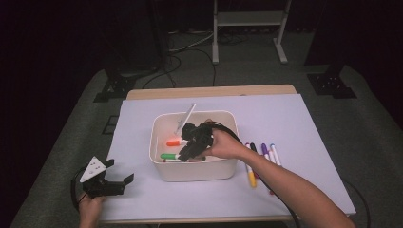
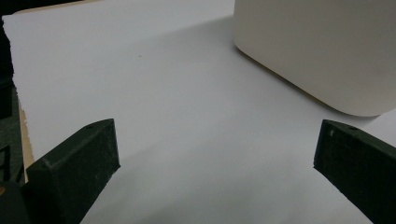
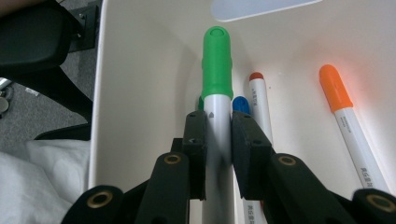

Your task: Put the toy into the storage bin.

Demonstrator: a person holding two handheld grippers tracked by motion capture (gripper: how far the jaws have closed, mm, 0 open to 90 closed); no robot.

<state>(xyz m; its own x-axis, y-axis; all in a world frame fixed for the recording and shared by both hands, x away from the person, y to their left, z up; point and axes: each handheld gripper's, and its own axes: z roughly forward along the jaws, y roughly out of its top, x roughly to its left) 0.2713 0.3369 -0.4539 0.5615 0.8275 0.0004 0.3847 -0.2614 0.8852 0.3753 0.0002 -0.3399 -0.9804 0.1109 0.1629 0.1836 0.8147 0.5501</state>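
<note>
My right gripper (image 3: 218, 133) is down inside the cream bin (image 1: 194, 172), shut on a white marker with a green cap (image 3: 216, 65); that marker (image 1: 169, 156) lies low near the bin's left wall. Beside it in the bin lie an orange-capped marker (image 3: 334, 87), a red-tipped marker (image 3: 258, 93) and a blue-capped one (image 3: 240, 103). The orange-capped marker (image 1: 173, 142) also appears from above. My left gripper (image 1: 113, 176) rests open on the white sheet left of the bin, nothing between its jaws (image 2: 217, 154).
Several markers (image 1: 259, 159) lie in a row on the white sheet (image 1: 285, 123) right of the bin. A white stick (image 1: 186, 118) leans on the bin's far rim. The bin's outer corner (image 2: 327, 51) stands just ahead of the left gripper.
</note>
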